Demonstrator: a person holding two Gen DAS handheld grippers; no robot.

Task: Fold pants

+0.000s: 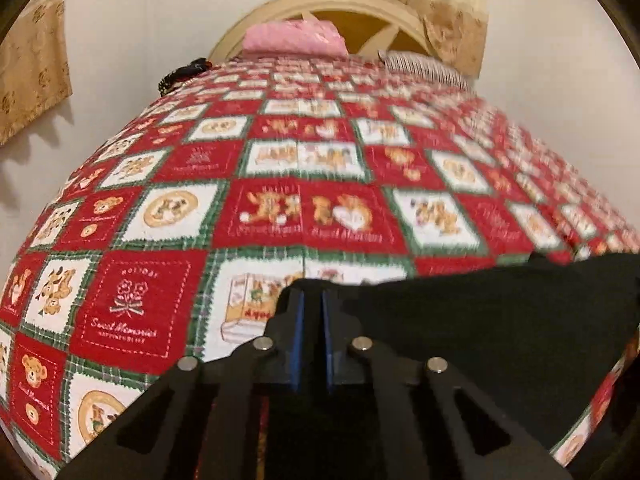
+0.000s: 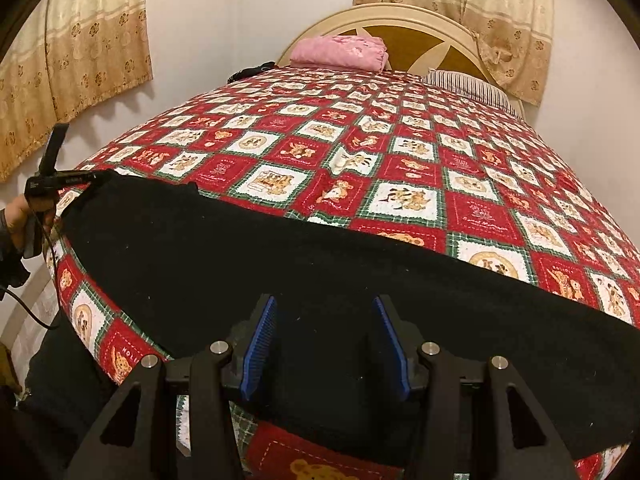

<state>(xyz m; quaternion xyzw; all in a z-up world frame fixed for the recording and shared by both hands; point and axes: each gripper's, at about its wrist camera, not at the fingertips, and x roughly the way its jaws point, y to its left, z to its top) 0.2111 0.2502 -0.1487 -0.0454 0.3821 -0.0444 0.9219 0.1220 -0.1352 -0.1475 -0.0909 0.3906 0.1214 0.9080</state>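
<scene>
Black pants (image 2: 280, 264) lie in a long band across the near end of the bed, on a red, white and green teddy-bear quilt (image 2: 400, 152). My right gripper (image 2: 324, 312) is open just above the pants, its blue pads apart and holding nothing. My left gripper (image 1: 313, 300) is shut, its blue pads pinching the pants' edge (image 1: 480, 320), which stretches off to the right. In the right wrist view the left gripper (image 2: 86, 180) shows at the far left, holding the pants' corner at the bed's left edge.
A folded pink cloth (image 2: 340, 54) and a striped pillow (image 2: 468, 86) lie at the headboard (image 2: 404, 20). A dark item (image 1: 184, 74) sits at the far left bed edge. Curtains (image 2: 80, 60) hang on the wall at left and right.
</scene>
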